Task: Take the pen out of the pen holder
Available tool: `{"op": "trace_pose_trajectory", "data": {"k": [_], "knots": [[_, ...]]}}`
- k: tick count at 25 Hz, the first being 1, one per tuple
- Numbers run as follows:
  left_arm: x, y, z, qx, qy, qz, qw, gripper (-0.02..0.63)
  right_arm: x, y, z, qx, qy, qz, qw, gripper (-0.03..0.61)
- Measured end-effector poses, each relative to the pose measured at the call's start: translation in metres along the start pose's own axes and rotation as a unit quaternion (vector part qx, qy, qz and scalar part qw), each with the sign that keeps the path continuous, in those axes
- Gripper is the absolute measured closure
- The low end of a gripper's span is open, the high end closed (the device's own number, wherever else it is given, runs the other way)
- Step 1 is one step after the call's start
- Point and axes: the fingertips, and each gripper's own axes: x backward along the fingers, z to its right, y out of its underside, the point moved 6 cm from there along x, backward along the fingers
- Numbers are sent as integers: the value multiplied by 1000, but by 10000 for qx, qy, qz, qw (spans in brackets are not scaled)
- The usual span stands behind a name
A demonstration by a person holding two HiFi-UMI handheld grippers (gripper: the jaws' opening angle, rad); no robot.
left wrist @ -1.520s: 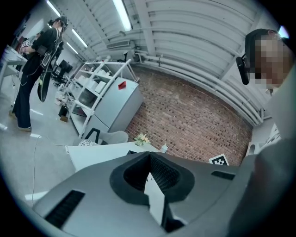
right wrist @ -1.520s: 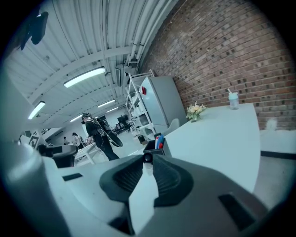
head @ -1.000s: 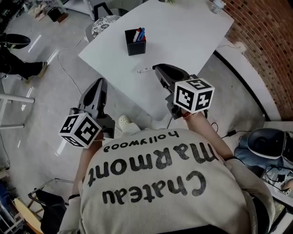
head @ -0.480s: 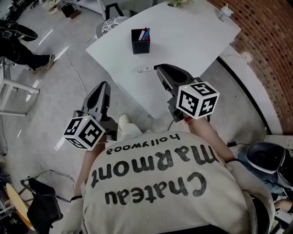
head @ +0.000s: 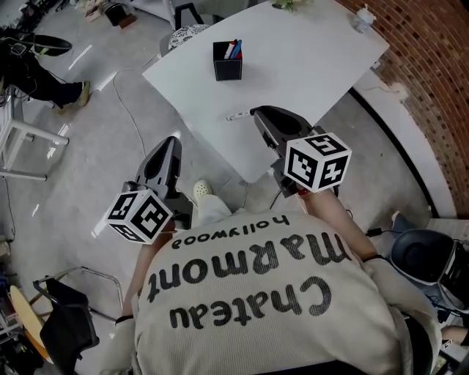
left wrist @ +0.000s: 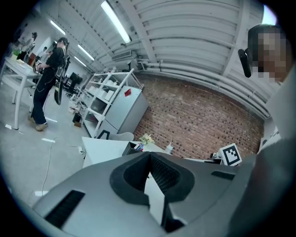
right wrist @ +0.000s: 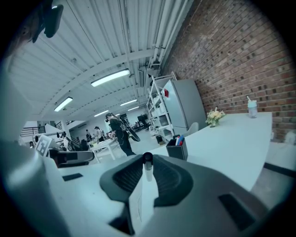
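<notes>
A black pen holder (head: 227, 61) with several pens stands on the white table (head: 308, 66); it also shows in the right gripper view (right wrist: 176, 149) and the left gripper view (left wrist: 132, 148). My right gripper (head: 258, 114) is shut on a white pen (head: 238, 116) with a dark cap, held over the table's near edge, apart from the holder. That pen (right wrist: 146, 175) stands upright between the right gripper's (right wrist: 147, 159) pads. My left gripper (head: 173, 141) hangs over the floor left of the table. Its jaws meet at the tips (left wrist: 149, 154) with nothing between them.
A small plant (right wrist: 213, 115) and a bottle (head: 364, 16) sit at the table's far side. A brick wall (head: 440, 80) runs along the right. A patterned chair (head: 185, 34) stands behind the table. A person's legs (head: 44, 77) are at far left, a cable (head: 128, 110) lies on the floor.
Both grippers have drawn back from the pen holder toward the person. The gap between the held pen and the holder has grown. Both jaws stay as they were.
</notes>
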Motion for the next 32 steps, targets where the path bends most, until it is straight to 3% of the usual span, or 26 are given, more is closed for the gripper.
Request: {"op": "trace_pose_trajectory", "data": {"k": [32], "knots": [[33, 5, 0, 40, -103, -9, 9999, 614, 12, 16, -20, 28, -45, -64, 10000, 506]]}}
